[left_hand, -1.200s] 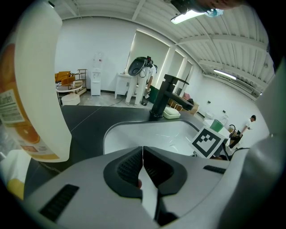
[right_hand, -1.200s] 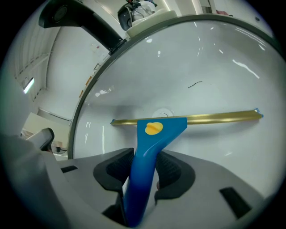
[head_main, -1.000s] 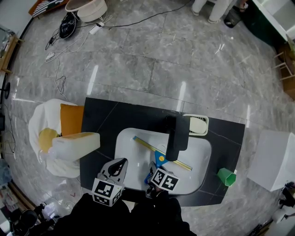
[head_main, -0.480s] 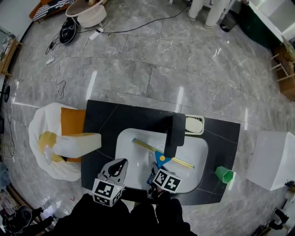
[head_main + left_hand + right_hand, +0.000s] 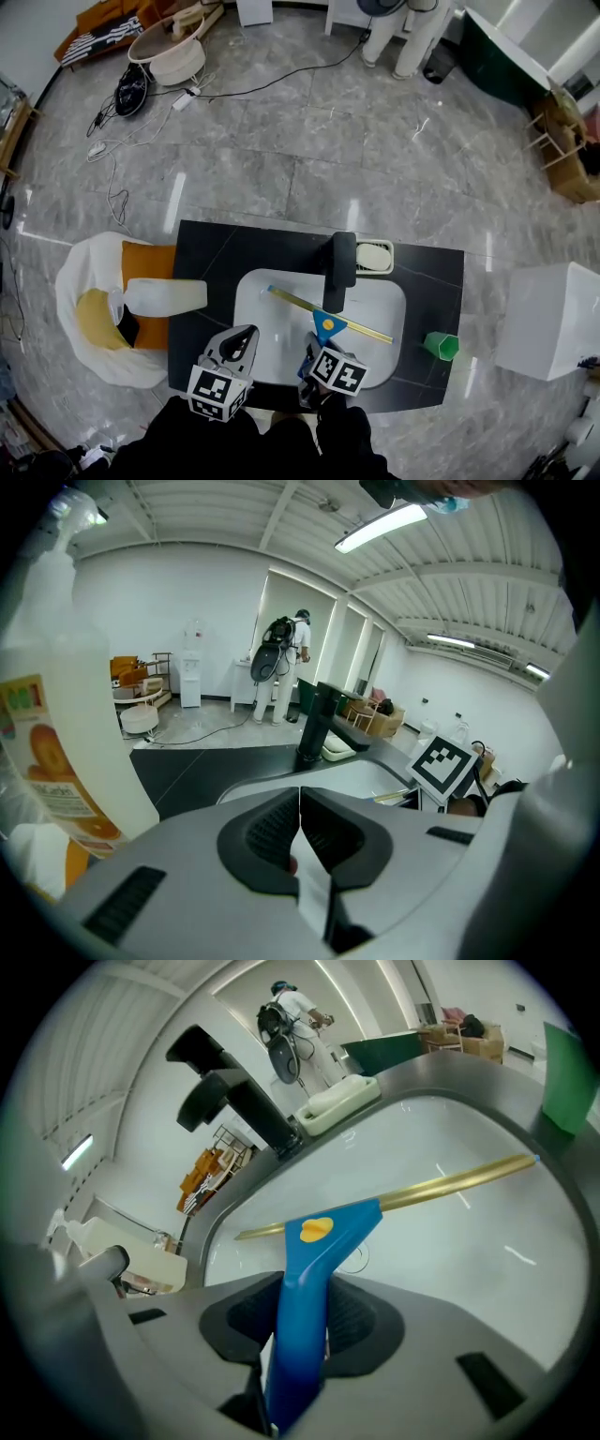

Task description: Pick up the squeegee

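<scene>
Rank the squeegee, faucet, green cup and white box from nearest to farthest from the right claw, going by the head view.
1. Squeegee: gripped by the right claw, handle between the jaws.
2. Faucet: straight ahead, beyond the squeegee.
3. Green cup: off to the right.
4. White box: far right, past the cup.

left claw: jaws together | bottle: left | faucet: ahead

Head view — high above left claw and right claw, steeply down on worktop. Gripper views — close behind own jaws, facing forward; all share sink.
</scene>
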`<state>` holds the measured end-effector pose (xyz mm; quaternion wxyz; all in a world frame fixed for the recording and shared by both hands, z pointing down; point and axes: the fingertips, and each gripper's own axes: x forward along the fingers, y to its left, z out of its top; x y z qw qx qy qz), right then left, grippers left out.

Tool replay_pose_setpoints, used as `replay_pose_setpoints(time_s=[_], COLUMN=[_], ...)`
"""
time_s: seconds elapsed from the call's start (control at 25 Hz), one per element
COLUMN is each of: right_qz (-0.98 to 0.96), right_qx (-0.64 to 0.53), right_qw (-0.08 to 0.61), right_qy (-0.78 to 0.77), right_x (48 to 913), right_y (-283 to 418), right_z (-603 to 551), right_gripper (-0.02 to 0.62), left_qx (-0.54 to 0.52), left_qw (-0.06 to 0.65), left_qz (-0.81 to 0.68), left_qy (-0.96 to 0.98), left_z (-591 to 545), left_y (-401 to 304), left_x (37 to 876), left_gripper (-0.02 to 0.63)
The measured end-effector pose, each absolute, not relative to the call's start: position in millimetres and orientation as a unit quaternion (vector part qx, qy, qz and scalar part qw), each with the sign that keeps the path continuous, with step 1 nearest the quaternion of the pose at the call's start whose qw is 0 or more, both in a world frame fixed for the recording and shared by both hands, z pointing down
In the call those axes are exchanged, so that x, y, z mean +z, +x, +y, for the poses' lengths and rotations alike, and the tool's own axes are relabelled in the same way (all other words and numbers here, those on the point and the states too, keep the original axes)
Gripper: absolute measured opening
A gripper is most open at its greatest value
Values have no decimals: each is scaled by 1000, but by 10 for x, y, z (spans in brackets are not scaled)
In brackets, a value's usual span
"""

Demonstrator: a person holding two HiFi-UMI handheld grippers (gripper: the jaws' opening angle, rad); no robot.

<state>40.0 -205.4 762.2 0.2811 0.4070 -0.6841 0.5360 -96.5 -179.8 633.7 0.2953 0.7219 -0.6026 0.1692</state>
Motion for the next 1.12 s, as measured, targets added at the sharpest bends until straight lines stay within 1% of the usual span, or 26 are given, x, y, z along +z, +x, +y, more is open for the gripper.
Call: replay_pose_setpoints(time_s=[0.56,1.12], right_qz=[-716,-751], right_qx=[491,419], right_qw=[245,187], right_qy=[432,474], right_x=[6756,5789], right_y=[465,578], right_z=[-1809,-1408], right_gripper=[135,135], left_qx=[146,120], left_qw=[241,183], left_qz=[-587,-558], left_qy=[759,801], left_z=[-1550,-1156], left_y=[-893,-774], left_x=[5617,4975], left_gripper=[25,25])
